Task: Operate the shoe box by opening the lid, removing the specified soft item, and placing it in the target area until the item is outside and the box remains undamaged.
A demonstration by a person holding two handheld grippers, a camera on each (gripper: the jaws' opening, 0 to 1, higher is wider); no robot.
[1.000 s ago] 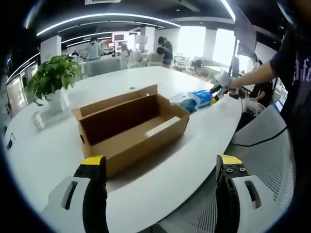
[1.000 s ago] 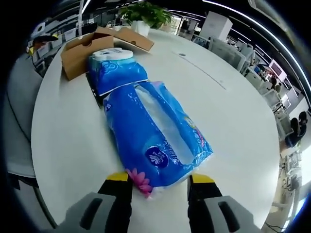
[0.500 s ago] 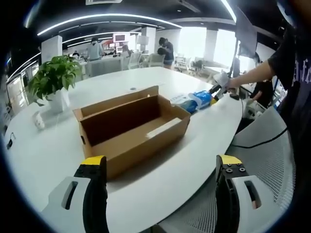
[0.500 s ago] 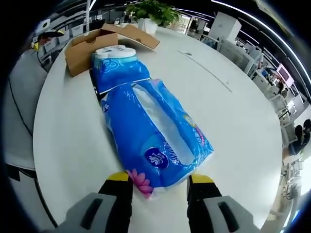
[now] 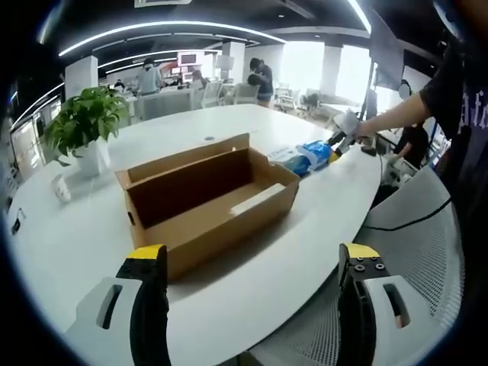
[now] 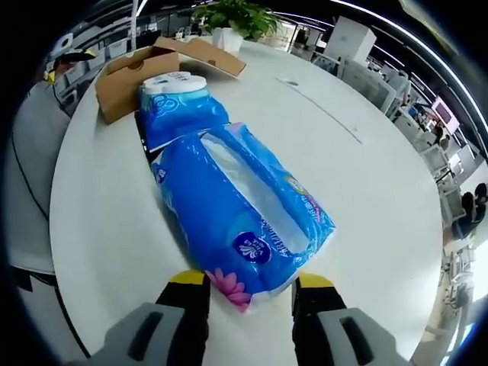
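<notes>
- Shoe box (image 5: 206, 202) lid open, interior looks empty, no visible damage.
- Blue tissue pack (image 6: 244, 217) lies outside on white table (image 6: 366, 183), next to a toilet-roll pack (image 6: 179, 107).
- Right gripper (image 6: 248, 293): jaws straddle the pack's near end; grip vs. release: can't tell.
- Left gripper (image 5: 252, 293): jaws spread, holding nothing, near table edge.
- Est. near done; only release left.

A large white oval table (image 5: 252, 282) carries everything. In the left gripper view, an open cardboard box (image 5: 206, 202) rests on it straight ahead of the jaws. A potted plant (image 5: 82, 126) and a small white object (image 5: 61, 188) stand beyond the left jaw. A blue tissue pack (image 5: 313, 155) lies beyond the right jaw, near the table's edge. In the right gripper view, this tissue pack (image 6: 244, 217) lies between the jaws, with a toilet roll pack (image 6: 179, 103) touching its far end.
</notes>
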